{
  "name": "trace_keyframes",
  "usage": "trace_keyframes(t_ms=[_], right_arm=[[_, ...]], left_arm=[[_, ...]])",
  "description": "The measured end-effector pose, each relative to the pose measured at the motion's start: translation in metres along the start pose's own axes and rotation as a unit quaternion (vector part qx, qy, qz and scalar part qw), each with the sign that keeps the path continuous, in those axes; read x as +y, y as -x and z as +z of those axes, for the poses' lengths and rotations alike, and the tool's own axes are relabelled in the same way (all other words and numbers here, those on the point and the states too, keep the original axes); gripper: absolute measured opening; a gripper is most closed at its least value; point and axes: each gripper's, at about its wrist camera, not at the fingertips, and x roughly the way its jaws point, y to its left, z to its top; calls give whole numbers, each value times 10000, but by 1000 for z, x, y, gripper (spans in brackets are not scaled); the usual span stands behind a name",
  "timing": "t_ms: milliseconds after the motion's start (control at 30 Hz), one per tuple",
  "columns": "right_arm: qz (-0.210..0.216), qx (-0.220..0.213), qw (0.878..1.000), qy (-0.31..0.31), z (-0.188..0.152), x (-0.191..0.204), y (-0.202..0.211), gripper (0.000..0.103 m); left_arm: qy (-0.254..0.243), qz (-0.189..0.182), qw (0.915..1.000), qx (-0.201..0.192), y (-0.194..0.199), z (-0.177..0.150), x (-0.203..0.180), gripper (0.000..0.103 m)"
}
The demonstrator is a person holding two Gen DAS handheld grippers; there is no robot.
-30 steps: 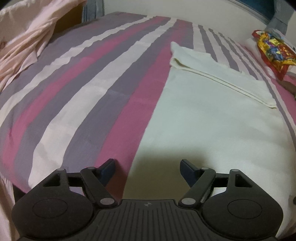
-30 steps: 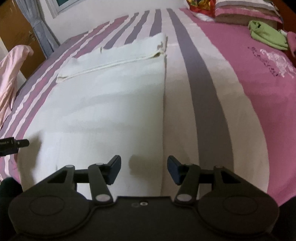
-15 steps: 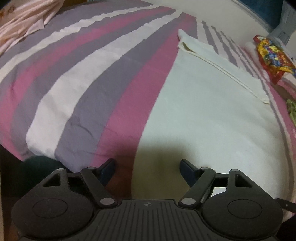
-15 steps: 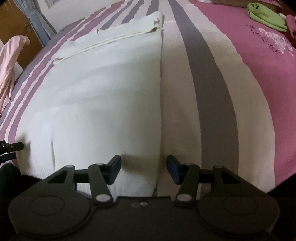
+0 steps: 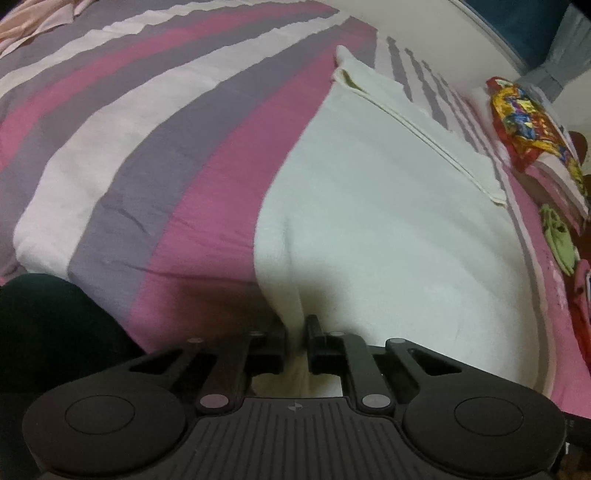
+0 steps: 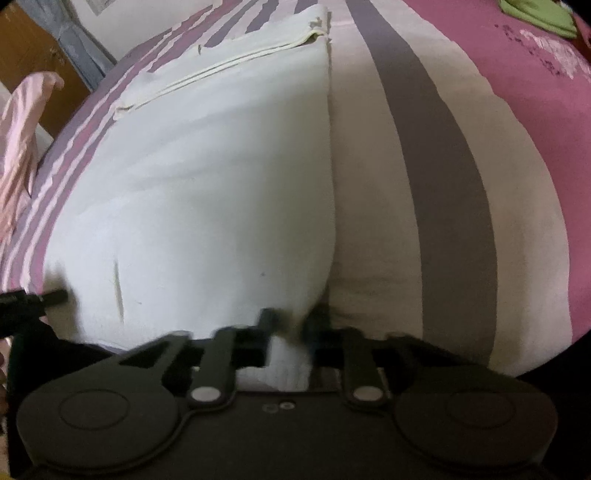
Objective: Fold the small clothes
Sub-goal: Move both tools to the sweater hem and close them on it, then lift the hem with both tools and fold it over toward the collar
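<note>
One white cloth point(image 5: 388, 221) lies flat on the bed, spread over a striped bedsheet point(image 5: 155, 140) of pink, purple and pale bands. Its far end shows a folded band with a seam running across it. One cloth is all there is on this part of the bed; one pale pink garment point(image 6: 18, 155) hangs at the far left in the right wrist view, and one green garment point(image 6: 535, 14) lies well apart near the head of the bed. A colourful printed bag point(image 5: 528, 122) sits beyond the cloth's far right corner.

Two grippers are in play. The left gripper point(image 5: 295, 332) sits low at the cloth's near left corner, its jaws drawn close together with a pinch of white fabric bunched up between them. The right gripper point(image 6: 291, 325) is at the near right corner, also low against the bed edge, jaws nearly together and clamped on a fold of the same cloth; this part is blurred. In the right wrist view the tip of the left gripper shows at the left margin, touching the cloth's near edge. Both grippers point forward along the cloth's length.
</note>
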Motion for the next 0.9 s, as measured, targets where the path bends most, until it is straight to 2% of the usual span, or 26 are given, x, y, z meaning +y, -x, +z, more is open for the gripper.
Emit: trace_keyframes(t_ms=[67,133,233,433,633,700,800,900], right_arm=[[16,23,10000,-6,0,-1,-2,17],[75,87,9999,-41,0,-1,-5,24],[83,119,9999,11,0,2,-7,24],[83,30,9999,133,2,9,-5,9],[109,-83,9996,246,3,13,-2,8],[131,26,9997,207,3,9,-7,11],[206,68,9997,78,4,8,-9,22],[134,77,9998,156,2,11,-9,22]], left_arm=[[-4,33,10000,38,-3,0,0,11],[10,55,10000,39,-4,1,-2,11],[-68,63,10000,26,-3,2,-7,11],[-349,142,9993,28,-1,6,-21,11],[-483,222,9986,44,0,7,-25,11],[-486,228,9985,49,-1,7,-25,11],[-541,281,9981,73,-2,7,-27,11],[-553,343,9978,118,-5,7,-30,11]])
